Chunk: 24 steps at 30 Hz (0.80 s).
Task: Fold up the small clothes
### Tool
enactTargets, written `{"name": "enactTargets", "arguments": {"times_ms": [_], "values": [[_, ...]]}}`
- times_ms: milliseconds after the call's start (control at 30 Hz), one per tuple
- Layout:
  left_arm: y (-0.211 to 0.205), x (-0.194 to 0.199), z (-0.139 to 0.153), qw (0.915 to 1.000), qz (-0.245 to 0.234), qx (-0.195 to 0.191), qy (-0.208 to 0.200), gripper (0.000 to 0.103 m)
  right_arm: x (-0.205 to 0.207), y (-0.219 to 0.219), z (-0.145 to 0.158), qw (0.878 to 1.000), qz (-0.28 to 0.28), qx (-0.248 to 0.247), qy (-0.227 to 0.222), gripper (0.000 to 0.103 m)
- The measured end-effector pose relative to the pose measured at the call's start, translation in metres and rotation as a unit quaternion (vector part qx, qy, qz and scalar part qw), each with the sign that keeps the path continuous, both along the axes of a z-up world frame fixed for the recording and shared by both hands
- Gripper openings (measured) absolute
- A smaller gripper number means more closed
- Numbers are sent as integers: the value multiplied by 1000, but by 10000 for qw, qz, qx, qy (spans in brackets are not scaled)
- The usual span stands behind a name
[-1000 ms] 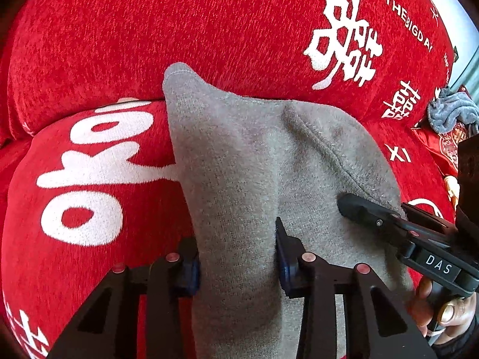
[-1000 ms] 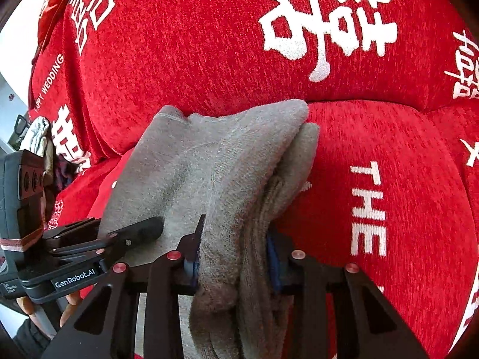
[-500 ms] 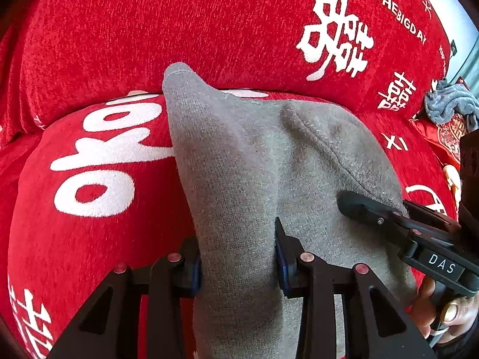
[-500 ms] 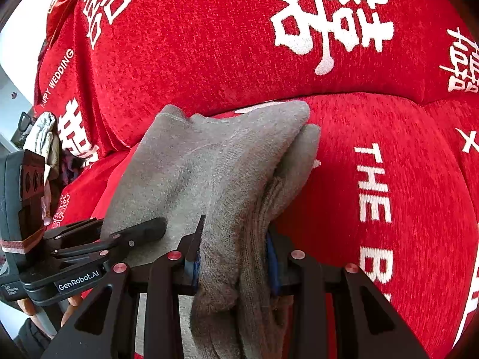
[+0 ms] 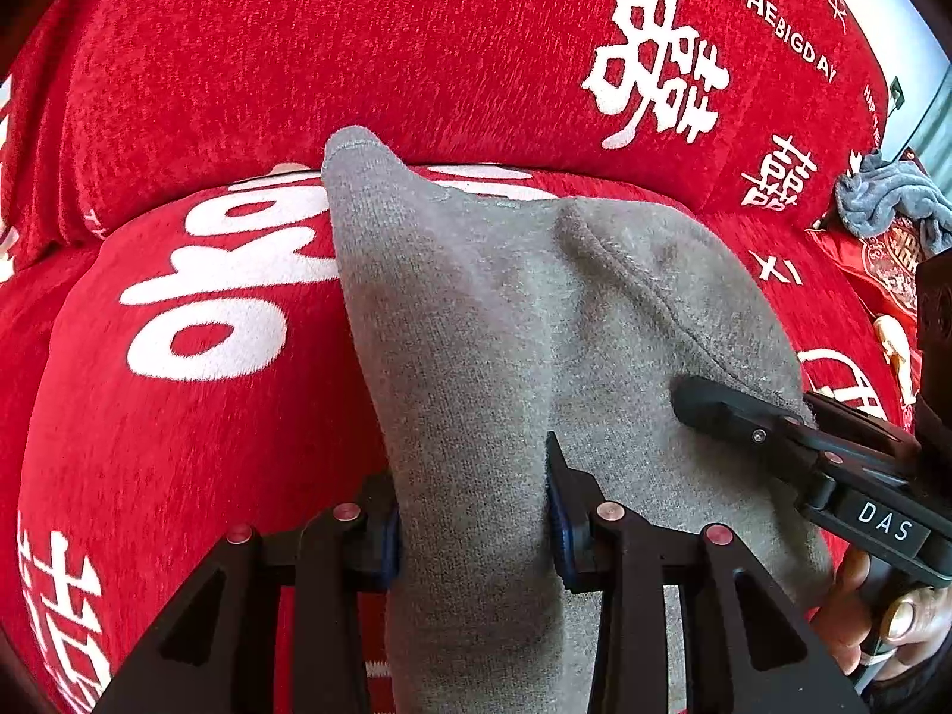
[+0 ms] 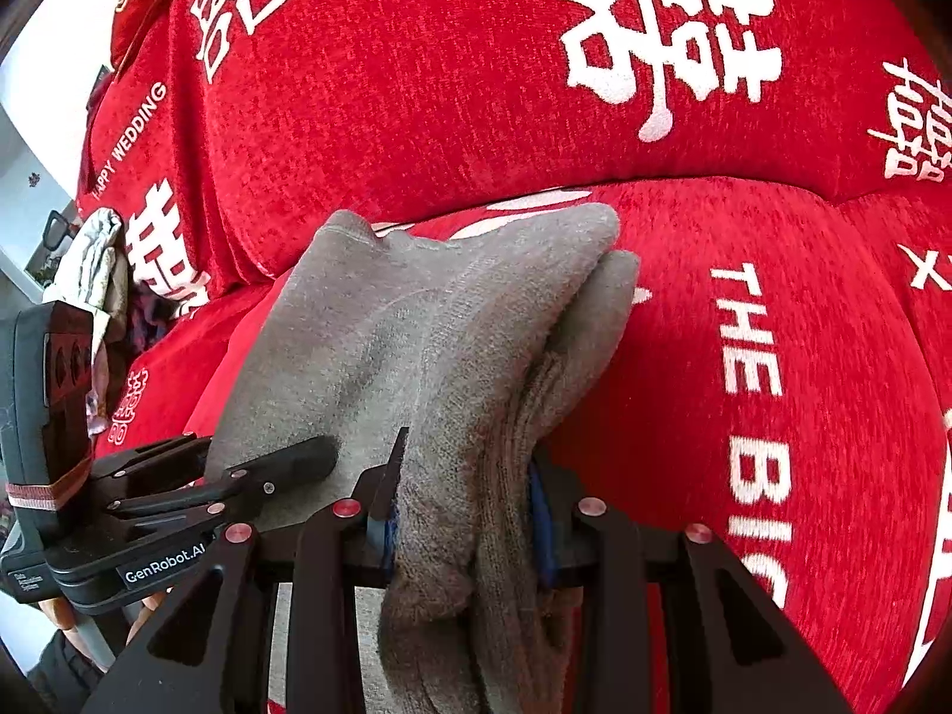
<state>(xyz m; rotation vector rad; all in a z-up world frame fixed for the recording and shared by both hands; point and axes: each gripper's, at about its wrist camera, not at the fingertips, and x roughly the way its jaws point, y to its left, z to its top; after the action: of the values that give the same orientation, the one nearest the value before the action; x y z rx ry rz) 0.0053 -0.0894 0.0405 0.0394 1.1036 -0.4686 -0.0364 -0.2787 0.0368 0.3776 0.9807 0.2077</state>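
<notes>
A grey knitted garment (image 5: 535, 321) lies folded over on the red sofa seat, its far end against the backrest. My left gripper (image 5: 470, 511) is shut on its near left part. My right gripper (image 6: 464, 511) is shut on the bunched, layered right edge of the same grey garment (image 6: 416, 333). Each gripper shows in the other's view: the right gripper's fingers (image 5: 732, 410) rest on the cloth at the right, and the left gripper's fingers (image 6: 285, 461) rest on it at the left. The garment's near end is hidden under the jaws.
A red sofa cover with white lettering covers the seat (image 5: 178, 416) and the backrest (image 6: 476, 89). A blue-grey cloth (image 5: 886, 202) lies at the far right of the sofa. A pale crumpled cloth (image 6: 95, 262) lies at the far left.
Both grippers, still shut on the grey garment, have drawn back slightly from the backrest and more of the seat shows. The garment keeps its shape.
</notes>
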Motion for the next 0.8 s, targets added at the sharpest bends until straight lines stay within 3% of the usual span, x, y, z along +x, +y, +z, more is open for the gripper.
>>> {"name": "enactTargets", "arguments": {"times_ms": [800], "values": [[29, -48, 4, 10000, 54, 5, -56, 39, -43, 28, 8, 9998, 169, -46, -75, 36]]}}
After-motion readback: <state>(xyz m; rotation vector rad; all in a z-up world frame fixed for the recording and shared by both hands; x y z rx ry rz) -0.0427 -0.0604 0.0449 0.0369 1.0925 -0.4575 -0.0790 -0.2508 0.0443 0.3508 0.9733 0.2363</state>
